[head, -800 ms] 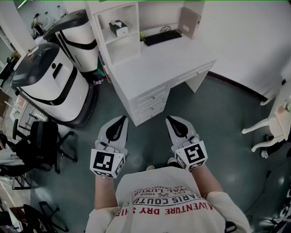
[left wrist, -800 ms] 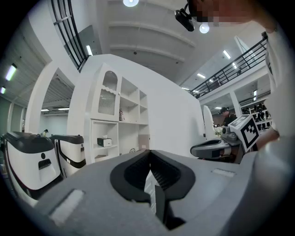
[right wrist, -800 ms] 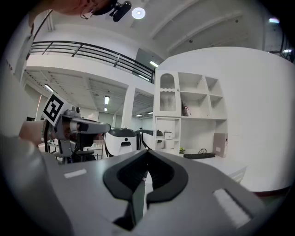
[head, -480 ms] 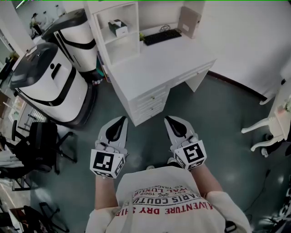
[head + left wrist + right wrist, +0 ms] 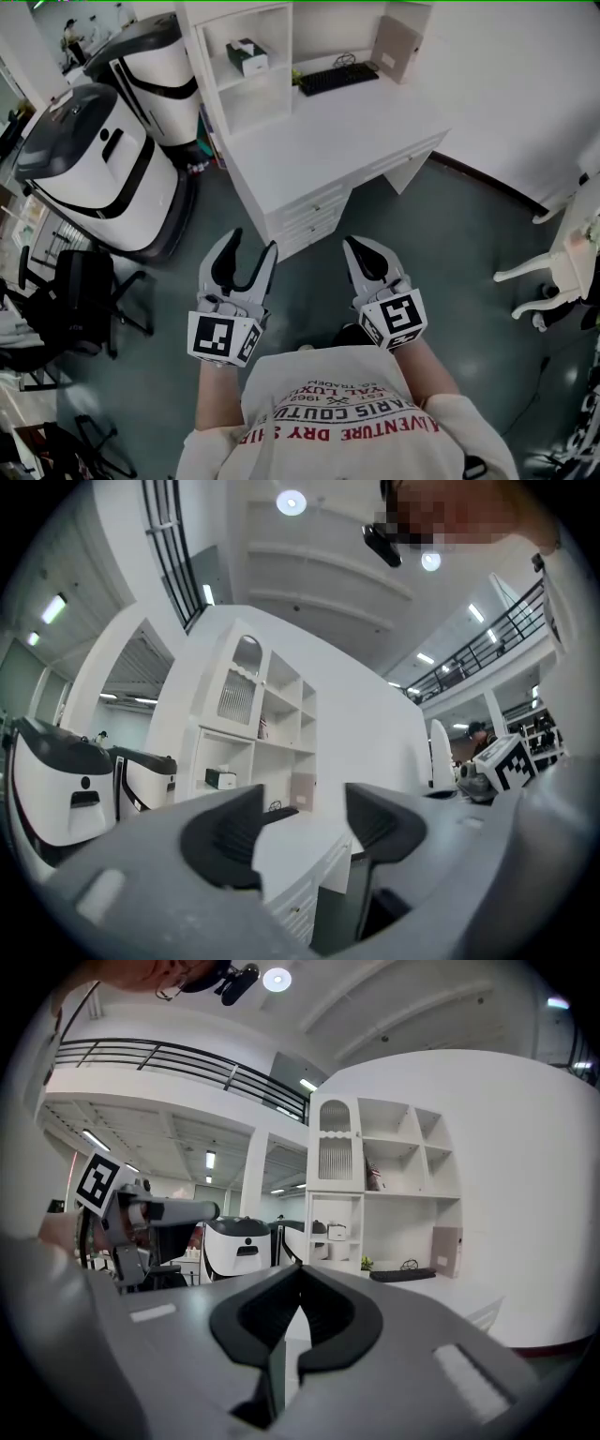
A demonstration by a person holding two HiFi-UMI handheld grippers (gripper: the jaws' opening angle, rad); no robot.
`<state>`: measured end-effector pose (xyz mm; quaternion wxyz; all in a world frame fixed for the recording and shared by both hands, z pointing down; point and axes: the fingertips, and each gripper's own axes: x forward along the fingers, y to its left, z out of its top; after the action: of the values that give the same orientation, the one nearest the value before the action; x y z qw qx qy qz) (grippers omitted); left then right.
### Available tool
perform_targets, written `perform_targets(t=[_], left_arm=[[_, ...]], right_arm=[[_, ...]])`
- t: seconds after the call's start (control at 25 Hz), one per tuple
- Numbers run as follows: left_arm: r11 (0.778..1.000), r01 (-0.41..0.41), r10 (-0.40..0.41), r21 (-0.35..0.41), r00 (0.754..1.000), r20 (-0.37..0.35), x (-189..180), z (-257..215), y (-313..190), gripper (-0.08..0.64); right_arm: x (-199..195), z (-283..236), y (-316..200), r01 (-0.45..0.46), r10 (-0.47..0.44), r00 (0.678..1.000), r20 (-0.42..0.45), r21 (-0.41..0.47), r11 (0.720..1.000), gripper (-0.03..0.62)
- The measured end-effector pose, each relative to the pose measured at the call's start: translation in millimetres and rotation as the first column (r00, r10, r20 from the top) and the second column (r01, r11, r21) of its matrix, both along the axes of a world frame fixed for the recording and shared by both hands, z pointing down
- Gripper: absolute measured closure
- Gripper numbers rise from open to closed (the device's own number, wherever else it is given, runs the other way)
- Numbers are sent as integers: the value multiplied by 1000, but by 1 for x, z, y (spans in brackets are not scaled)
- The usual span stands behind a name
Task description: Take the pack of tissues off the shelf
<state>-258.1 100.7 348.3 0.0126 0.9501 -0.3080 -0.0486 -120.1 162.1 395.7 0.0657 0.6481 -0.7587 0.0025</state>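
Observation:
The pack of tissues (image 5: 247, 54) is a small dark-and-white box in an open cubby of the white shelf unit (image 5: 236, 70) at the far end of the desk; it also shows small in the left gripper view (image 5: 221, 779) and the right gripper view (image 5: 337, 1232). My left gripper (image 5: 250, 253) is held level in front of the person's chest, well short of the desk, its jaws open and empty after just opening. My right gripper (image 5: 360, 251) sits beside it, jaws shut with nothing between them (image 5: 299, 1272).
A white desk (image 5: 356, 122) with drawers (image 5: 309, 211) carries a black keyboard (image 5: 336, 77) and a brown panel (image 5: 392, 47). Two large white-and-black machines (image 5: 98, 164) stand left of it. A black office chair (image 5: 84, 295) is at the left; white furniture legs (image 5: 553, 267) at the right.
The left gripper's jaws have spread apart from shut to open. The view has shifted slightly toward the desk; the right gripper stays shut in place.

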Motion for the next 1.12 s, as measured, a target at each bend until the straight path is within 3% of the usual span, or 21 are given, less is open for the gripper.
perform_targets(t=[0.04,0.08,0.24,0.48,0.68,0.84,1.12], left_arm=[[1000,13,-13,-2,1000,-12,1,0,-6,224],[1000,27,-27,-1,1000,0,4,3,-12,193],[996,84,-87,34,991,100,21,13,-31,174],[987,160,-160,18,977,140,62,30,-65,169],[964,267,-265,4,954,137,107,25,-104,169],[932,361,-358,-15,928,107,145,16,-136,169],[853,521,-517,-29,851,89,201,11,-182,168]], right_arm=[[2,0,-4,3,-3,1000,-3,-1,1000,591],[5,0,-8,8,-8,1000,-5,-3,1000,591],[22,4,-26,35,-35,999,-6,-5,999,591],[65,15,-72,122,-122,992,8,-5,992,591],[121,10,-124,202,-202,979,22,-13,979,591],[166,2,-162,281,-281,960,14,-19,959,591],[235,0,-211,396,-396,918,-1,-33,918,591]])
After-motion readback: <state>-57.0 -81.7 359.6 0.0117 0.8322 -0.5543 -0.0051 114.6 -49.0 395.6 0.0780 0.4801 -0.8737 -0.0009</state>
